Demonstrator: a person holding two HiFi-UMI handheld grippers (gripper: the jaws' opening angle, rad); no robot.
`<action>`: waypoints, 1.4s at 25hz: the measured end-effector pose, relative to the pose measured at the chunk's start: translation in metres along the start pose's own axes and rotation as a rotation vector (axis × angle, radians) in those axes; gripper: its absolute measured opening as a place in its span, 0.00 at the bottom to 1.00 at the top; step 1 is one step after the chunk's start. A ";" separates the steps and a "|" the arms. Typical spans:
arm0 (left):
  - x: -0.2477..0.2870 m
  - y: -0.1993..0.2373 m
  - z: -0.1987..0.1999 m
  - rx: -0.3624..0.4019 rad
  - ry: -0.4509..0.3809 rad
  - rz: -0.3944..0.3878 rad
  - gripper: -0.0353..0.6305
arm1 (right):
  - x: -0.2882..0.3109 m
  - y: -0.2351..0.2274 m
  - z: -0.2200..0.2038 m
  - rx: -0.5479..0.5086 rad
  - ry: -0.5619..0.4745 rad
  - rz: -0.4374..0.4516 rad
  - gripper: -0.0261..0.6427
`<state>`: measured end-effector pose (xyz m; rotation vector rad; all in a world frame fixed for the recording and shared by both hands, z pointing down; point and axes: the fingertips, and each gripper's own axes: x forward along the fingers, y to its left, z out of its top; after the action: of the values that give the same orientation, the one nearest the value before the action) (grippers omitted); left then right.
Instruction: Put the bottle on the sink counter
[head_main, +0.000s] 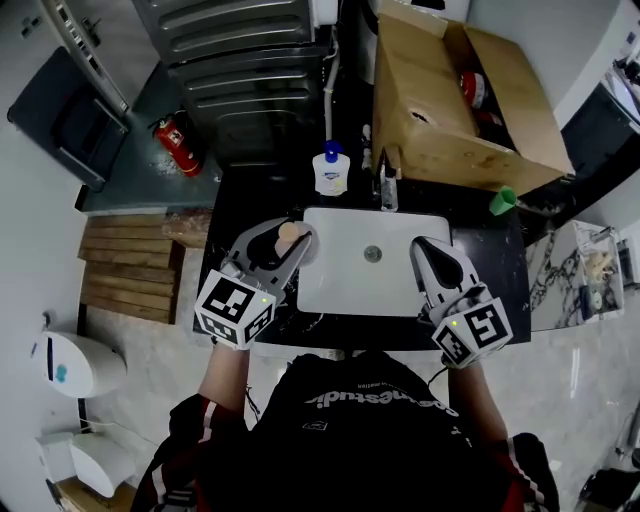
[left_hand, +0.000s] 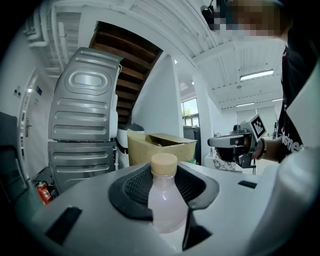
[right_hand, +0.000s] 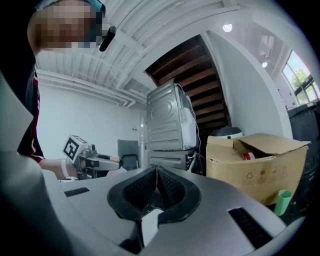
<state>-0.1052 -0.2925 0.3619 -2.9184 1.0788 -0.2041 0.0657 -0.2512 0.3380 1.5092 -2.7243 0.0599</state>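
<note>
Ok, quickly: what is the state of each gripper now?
Left gripper: closed on the bottle.
Right gripper: closed, holding nothing.

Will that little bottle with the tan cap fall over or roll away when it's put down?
The bottle is round, so on its side it would probably roll. Its cloudy wall looks like plastic: likely light, and it may squash a little. The neck is slimmer than the body, so standing up it should be steady.

Your head camera looks steeply down over the sink (head_main: 340, 262) and the dark surface (head_main: 475, 228). The cameras on your left tool (head_main: 288, 245) and right tool (head_main: 432, 252) sit close behind the jaws, facing forward. Both also catch the cardboard box (right_hand: 257, 165).
</note>
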 end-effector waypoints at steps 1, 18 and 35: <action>0.003 0.006 -0.003 0.001 0.004 0.008 0.27 | 0.007 -0.001 -0.002 -0.003 -0.002 0.006 0.10; 0.070 0.140 -0.099 -0.075 0.002 0.198 0.27 | 0.150 -0.015 -0.071 -0.004 0.045 0.148 0.10; 0.135 0.240 -0.215 -0.107 0.062 0.309 0.27 | 0.226 -0.028 -0.145 0.016 0.120 0.149 0.10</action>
<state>-0.1870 -0.5573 0.5746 -2.7982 1.5747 -0.2364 -0.0295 -0.4510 0.4931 1.2591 -2.7405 0.1707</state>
